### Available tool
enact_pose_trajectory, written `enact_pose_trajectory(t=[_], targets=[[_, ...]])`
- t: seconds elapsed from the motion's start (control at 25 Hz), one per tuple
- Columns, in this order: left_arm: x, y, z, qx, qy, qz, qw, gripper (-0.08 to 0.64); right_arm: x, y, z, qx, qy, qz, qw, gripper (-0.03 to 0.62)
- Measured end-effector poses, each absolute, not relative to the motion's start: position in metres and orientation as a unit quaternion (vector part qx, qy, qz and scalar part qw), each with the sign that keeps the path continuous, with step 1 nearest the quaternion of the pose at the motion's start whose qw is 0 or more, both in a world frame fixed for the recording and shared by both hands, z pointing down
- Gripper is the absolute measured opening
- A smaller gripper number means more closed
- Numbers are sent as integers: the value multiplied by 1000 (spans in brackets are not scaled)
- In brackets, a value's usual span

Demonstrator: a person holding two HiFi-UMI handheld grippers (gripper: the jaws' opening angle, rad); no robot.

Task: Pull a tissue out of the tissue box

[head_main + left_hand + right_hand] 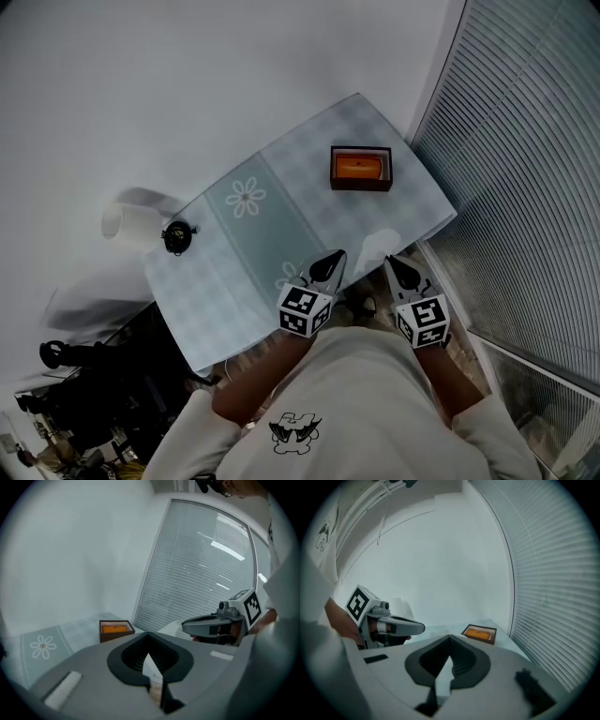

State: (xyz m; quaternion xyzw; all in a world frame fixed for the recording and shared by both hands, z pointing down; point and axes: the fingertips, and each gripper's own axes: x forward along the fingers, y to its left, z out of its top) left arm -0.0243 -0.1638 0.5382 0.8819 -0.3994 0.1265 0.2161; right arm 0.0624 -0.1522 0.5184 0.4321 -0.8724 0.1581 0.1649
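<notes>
Both sets of fingers clenched empty, left gripper (329,264) and right gripper (399,269); tissue box (361,169) sits well ahead, untouched.

No readable words or numbers, coded square markers on left cube (305,310), right cube (424,322), shirt print (295,434) illegible

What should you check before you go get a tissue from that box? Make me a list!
1. Tissue box on the table, in plain sight: ok.
2. Left tongs empty: ok.
3. Right tongs empty: ok.
4. Tongs open for grabbing: not ok, both shut.
5. Tongs close to the box: not ok, both at the table's near edge.
6. Tissue poking out: cannot tell.
</notes>
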Motion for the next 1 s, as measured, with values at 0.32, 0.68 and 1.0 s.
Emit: enact_pose_trajectory(t=[0.32, 0.68, 1.0], targets=[[-28, -137, 551, 875, -400, 118, 246, 5, 58, -120, 526, 429, -870, 184, 161, 14], [-29, -143, 541, 879, -399, 108, 238, 5, 53, -124, 526, 433, -868, 193, 151, 14], [-25, -139, 542, 880, -396, 100, 244, 5, 55, -123, 522, 443, -864, 185, 152, 14]])
